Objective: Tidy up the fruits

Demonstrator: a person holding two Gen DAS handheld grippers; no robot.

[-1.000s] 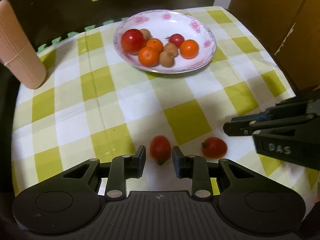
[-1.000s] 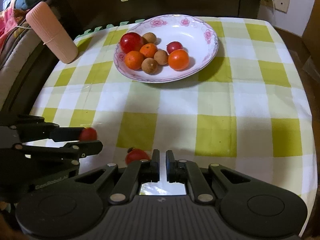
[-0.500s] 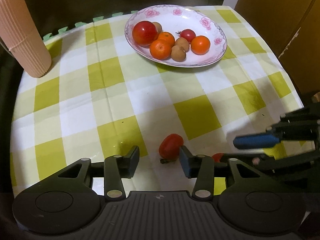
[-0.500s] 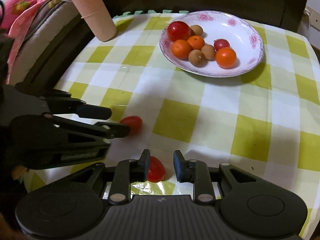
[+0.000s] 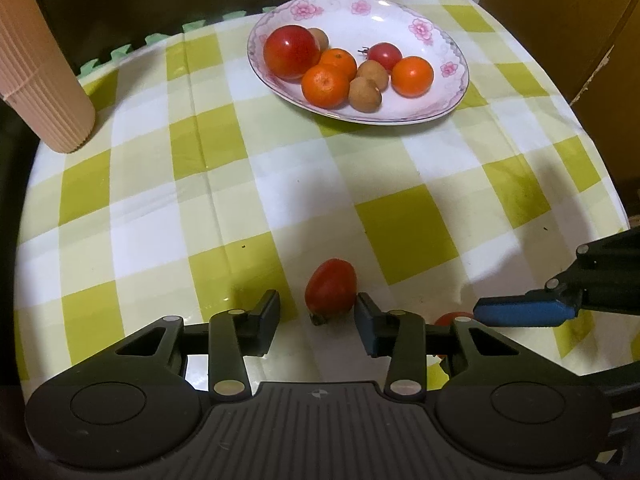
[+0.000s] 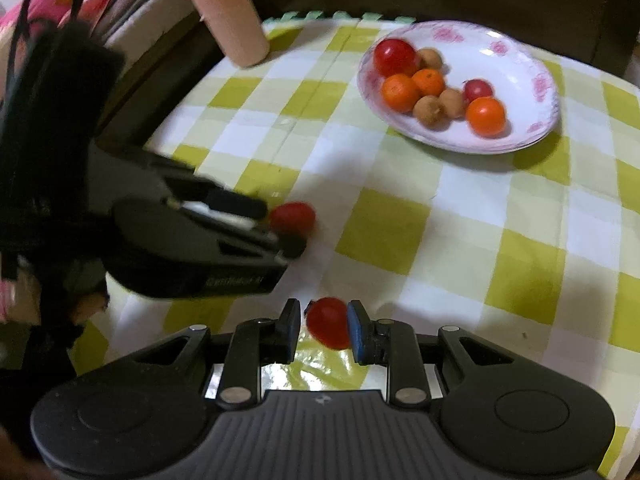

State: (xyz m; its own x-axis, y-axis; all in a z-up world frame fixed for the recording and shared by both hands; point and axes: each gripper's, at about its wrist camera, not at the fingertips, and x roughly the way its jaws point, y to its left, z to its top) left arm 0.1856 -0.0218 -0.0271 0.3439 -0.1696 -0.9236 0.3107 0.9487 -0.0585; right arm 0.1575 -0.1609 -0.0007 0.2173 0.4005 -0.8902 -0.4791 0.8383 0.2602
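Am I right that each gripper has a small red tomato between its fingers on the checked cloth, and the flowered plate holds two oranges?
Not quite: the plate holds three oranges, as the left wrist view shows. The rest stands: the left gripper, its jaws closing, brackets one small tomato, and the right gripper brackets the other tomato on the checked cloth.

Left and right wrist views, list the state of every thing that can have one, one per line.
Left hand-held gripper: jaws closing, one small red tomato between them, gap on its left.
Right hand-held gripper: jaws around other small red tomato, contact unclear.
Plate: upright, holding fruit.
Ribbed pink cylinder: standing on checked cloth.
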